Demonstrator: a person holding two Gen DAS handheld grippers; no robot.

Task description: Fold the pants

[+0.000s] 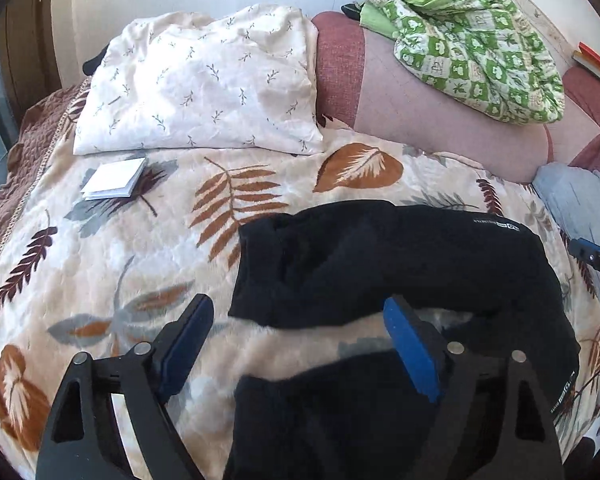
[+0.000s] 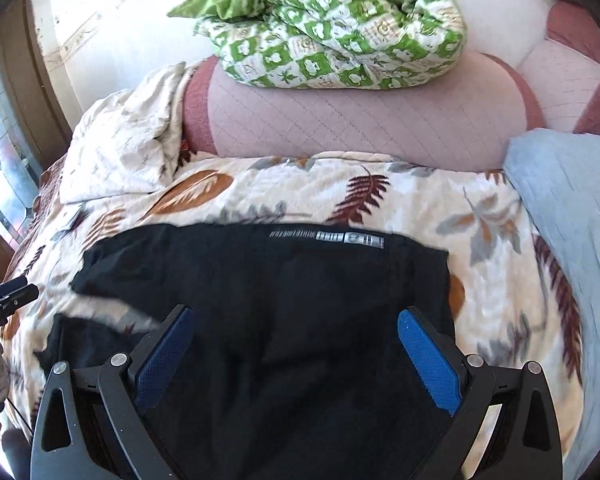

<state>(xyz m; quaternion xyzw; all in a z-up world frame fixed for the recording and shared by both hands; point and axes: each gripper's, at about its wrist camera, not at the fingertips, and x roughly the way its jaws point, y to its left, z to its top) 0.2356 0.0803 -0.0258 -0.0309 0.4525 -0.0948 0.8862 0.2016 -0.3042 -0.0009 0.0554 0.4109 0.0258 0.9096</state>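
Observation:
Black pants [image 1: 380, 260] lie on a leaf-patterned blanket [image 1: 140, 248], bent so that a strip of blanket shows between two dark parts. My left gripper [image 1: 300, 307] hovers open above that strip and the pants' left end, with nothing pressed between its blue pads. In the right wrist view the pants [image 2: 260, 300] fill the middle, with a white printed label near their far edge. Above them my right gripper [image 2: 297, 314] stands open and holds nothing. Each gripper also shows in the other's view: the right gripper [image 1: 592, 258] at the right edge, the left gripper [image 2: 8, 294] at the left edge.
A white sprig-print pillow [image 1: 196, 84] and a small white booklet [image 1: 114, 179] lie at the far left. A pink bolster [image 2: 360, 120] carries a green checked quilt [image 2: 328, 28]. Light blue cloth [image 2: 572, 216] lies at the right. A wall runs behind the bed.

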